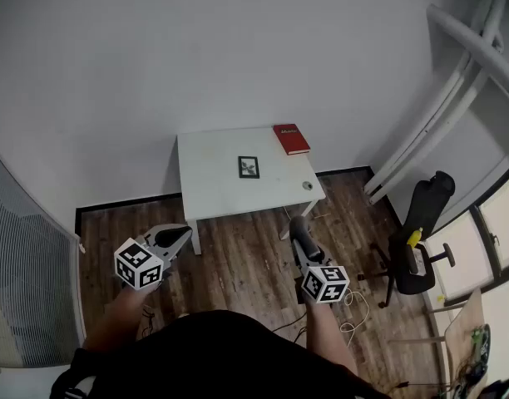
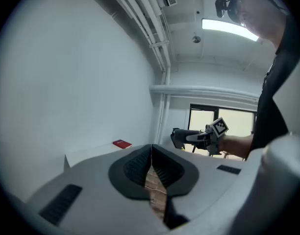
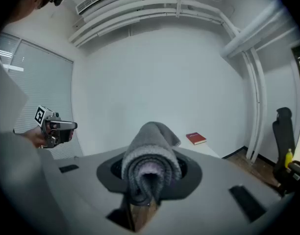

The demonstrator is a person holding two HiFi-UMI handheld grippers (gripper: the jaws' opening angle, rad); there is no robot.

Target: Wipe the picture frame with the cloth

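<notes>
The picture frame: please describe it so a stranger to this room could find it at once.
Look for the small white table against the white wall. The picture frame lies flat near the middle of its top. It is the only dark-edged rectangle there, unlike the red book at the far right corner and the small round object near the right edge.
</notes>
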